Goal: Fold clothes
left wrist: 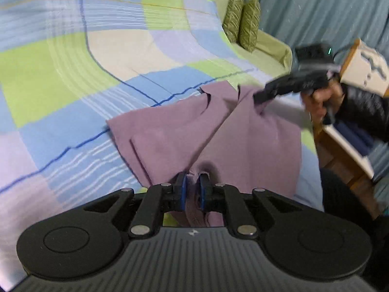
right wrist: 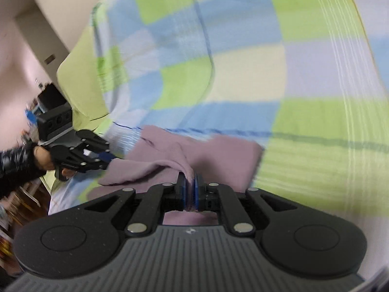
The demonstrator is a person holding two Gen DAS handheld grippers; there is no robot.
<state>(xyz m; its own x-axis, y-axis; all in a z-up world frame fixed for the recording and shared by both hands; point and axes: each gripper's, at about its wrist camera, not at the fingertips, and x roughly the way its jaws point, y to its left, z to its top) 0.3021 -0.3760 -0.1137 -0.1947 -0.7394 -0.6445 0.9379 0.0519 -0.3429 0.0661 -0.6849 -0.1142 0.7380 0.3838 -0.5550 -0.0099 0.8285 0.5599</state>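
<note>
A mauve garment [left wrist: 218,136] lies partly folded on a checked bedspread [left wrist: 73,73]. My left gripper [left wrist: 193,182] is shut on its near edge, with cloth bunched between the blue pads. My right gripper [left wrist: 257,97] is shut on the garment's far right corner and lifts it a little. In the right wrist view the garment [right wrist: 218,155] lies ahead, my right gripper [right wrist: 192,182] pinches a raised fold of it, and my left gripper [right wrist: 110,158] holds the cloth at the left.
Two green patterned cushions [left wrist: 240,22] lean at the bed's far edge by a blue curtain [left wrist: 316,7]. A wooden shelf unit [left wrist: 345,150] stands right of the bed. A pale wall [right wrist: 24,56] is left of the bed.
</note>
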